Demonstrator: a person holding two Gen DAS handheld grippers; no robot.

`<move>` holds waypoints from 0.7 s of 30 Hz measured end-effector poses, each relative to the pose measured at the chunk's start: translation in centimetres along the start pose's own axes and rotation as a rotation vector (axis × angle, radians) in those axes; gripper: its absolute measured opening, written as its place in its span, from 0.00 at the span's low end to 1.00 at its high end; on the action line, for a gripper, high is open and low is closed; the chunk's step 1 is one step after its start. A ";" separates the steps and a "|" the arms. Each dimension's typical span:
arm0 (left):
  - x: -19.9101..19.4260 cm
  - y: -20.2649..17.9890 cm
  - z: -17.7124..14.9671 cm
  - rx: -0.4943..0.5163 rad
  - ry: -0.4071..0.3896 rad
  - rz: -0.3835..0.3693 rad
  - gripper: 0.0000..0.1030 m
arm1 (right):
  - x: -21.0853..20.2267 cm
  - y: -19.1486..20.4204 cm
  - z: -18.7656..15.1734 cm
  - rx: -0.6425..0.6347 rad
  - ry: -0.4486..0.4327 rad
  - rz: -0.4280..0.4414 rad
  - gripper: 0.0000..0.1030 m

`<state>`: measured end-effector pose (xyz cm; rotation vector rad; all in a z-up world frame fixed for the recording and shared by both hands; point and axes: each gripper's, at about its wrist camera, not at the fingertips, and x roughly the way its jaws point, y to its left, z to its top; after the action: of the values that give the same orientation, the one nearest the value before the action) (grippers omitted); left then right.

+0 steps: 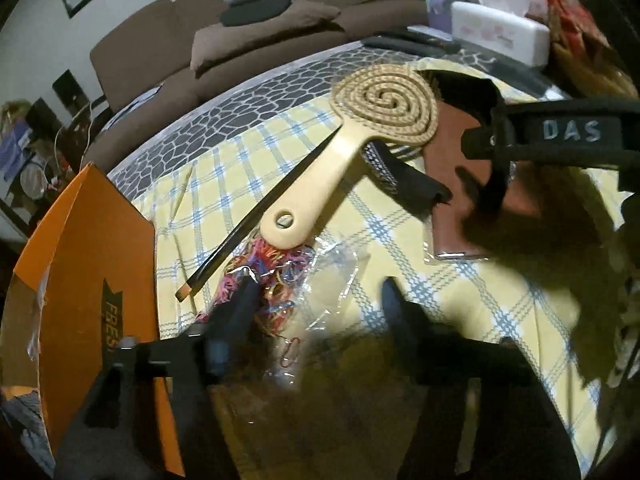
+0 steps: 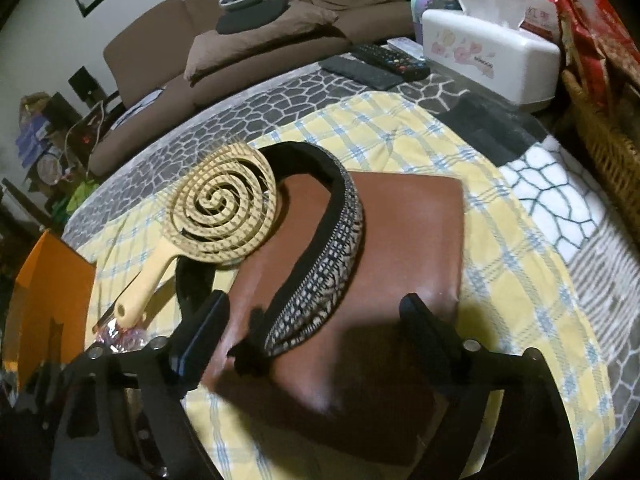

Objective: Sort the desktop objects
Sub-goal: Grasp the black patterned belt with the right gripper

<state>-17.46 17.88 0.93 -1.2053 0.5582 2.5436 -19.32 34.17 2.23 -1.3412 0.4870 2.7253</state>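
A cream spiral hairbrush (image 1: 360, 120) (image 2: 228, 216) lies on the yellow checked cloth (image 1: 460, 292), its head on a black patterned headband (image 1: 400, 172) (image 2: 328, 248). The headband lies across a brown leather wallet (image 2: 380, 280) (image 1: 480, 200). A clear bag of coloured rubber bands (image 1: 276, 276) and a black pencil (image 1: 256, 224) lie by the brush handle. My left gripper (image 1: 320, 304) is open over the bag. My right gripper (image 2: 316, 328) is open, straddling the headband's end above the wallet; it also shows in the left wrist view (image 1: 540, 136).
An orange cardboard box (image 1: 92, 280) (image 2: 48, 300) stands at the left. Remote controls (image 2: 376, 64) and a white tissue box (image 2: 488, 64) (image 1: 500, 36) sit at the far edge. A wicker basket (image 2: 600, 136) is at the right. A brown sofa (image 2: 248, 32) is behind.
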 end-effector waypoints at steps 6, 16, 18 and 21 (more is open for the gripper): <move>0.0 0.6 -0.3 -0.049 0.017 -0.064 0.04 | 0.2 -0.9 0.2 0.036 0.000 -0.005 0.29; -3.7 0.7 -0.6 -0.145 0.020 -0.243 0.01 | -2.2 -2.7 -0.2 0.044 0.050 0.017 0.23; -5.2 1.0 -0.6 -0.168 0.017 -0.280 0.01 | -3.2 -2.7 -0.7 0.036 0.055 0.016 0.23; -8.5 1.9 -0.5 -0.192 -0.014 -0.321 0.01 | -5.0 -3.1 -1.2 0.061 0.049 0.042 0.22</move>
<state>-12.68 15.27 7.70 -1.2255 0.1050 2.3670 -14.71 37.13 4.67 -1.4015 0.6030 2.6922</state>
